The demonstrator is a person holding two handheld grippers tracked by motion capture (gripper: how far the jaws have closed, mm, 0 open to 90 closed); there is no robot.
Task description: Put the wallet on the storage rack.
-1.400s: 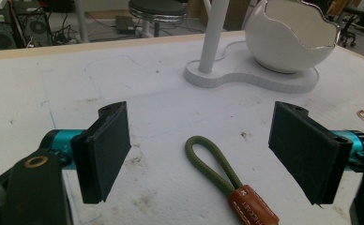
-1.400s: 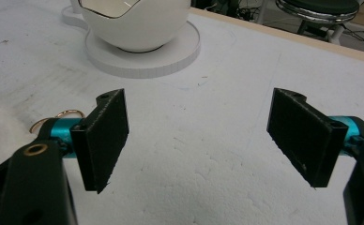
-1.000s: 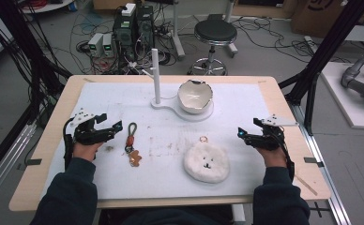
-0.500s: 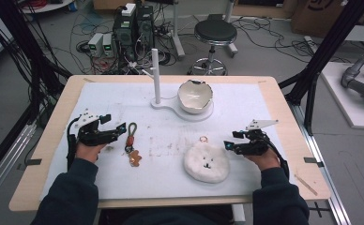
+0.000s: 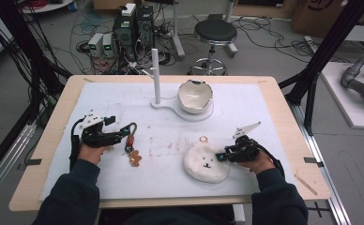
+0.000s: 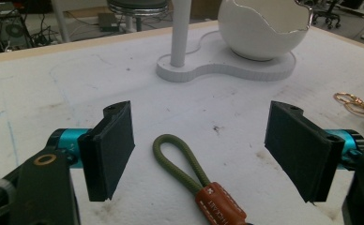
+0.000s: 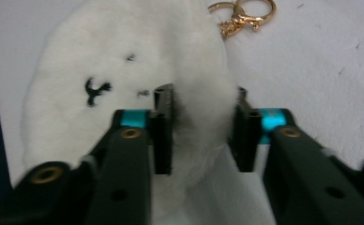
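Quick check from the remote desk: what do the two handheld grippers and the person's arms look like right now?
Both grippers are black, each with two flat black jaws on teal-blue collars and brass-coloured rivets. The left gripper carries a white plate on top; the right gripper has a pale three-cornered plate. A black cable loops from each. The person wears dark navy sleeves.

Only text: stamped letters on brown leather tab [image 6: 219, 203] below the olive cord loop [image 6: 180, 157], too blurred to read.

white-covered table [image 5: 274, 101], plush [image 5: 203, 161], keychain [image 5: 132, 143]
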